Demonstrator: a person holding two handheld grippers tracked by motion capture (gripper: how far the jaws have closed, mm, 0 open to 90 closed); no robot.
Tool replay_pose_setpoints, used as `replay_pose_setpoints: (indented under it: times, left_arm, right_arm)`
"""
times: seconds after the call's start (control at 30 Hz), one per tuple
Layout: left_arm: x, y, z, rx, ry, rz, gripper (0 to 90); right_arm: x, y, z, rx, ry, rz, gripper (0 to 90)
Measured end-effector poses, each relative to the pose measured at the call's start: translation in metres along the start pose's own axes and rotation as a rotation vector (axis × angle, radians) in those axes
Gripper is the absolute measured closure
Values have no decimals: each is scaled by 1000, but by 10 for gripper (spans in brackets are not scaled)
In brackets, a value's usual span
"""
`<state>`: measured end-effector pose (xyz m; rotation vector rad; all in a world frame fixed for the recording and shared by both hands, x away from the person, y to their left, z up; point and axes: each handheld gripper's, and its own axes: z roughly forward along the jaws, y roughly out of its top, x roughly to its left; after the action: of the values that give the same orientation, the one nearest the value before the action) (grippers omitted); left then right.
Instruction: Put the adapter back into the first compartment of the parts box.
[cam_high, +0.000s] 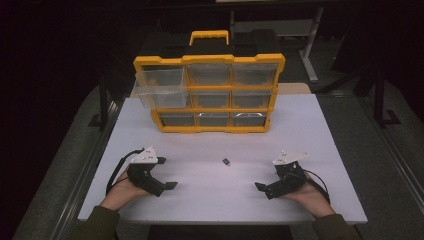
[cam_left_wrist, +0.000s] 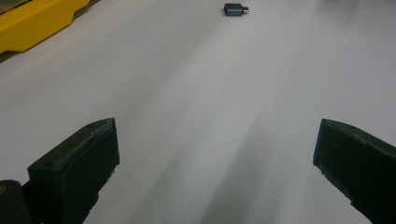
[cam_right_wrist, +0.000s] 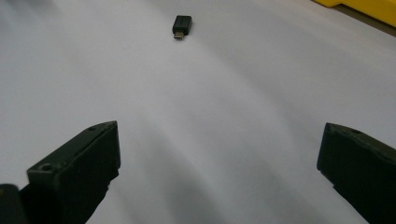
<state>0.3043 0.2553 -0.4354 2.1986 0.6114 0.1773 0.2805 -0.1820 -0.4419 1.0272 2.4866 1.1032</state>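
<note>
A small dark USB adapter (cam_high: 227, 161) lies alone on the white table (cam_high: 210, 200), between my two hands. The same adapter (cam_left_wrist: 236, 9) lies far ahead in the left gripper view, and in the right gripper view the adapter (cam_right_wrist: 181, 25) has its metal plug pointing toward me. My left gripper (cam_high: 169, 185) rests low at the front left, jaws wide apart and empty (cam_left_wrist: 215, 163). My right gripper (cam_high: 261, 187) rests at the front right, also open with nothing between its jaws (cam_right_wrist: 217, 163). Both point inward toward the adapter.
A yellow organiser case (cam_high: 210, 95) with clear drawers stands upright at the back of the table; its top-left drawer (cam_high: 159, 87) is pulled out. The yellow case's edge (cam_left_wrist: 32, 23) shows at the upper left of the left gripper view. The surroundings are dark.
</note>
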Motion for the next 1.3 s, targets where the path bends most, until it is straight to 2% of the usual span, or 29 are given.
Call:
replay_pose_setpoints:
  times: [0.47, 0.83, 1.3]
  left_arm:
    - [-3, -5, -1, 1, 4, 2, 0]
    - [-4, -4, 1, 3, 8, 18, 0]
    - [-3, -4, 1, -11, 10, 4, 0]
  right_arm:
    - [3, 7, -2, -7, 13, -2, 0]
    - [4, 14, 0, -11, 24, -11, 0]
    - [3, 24, 1, -9, 33, -23, 0]
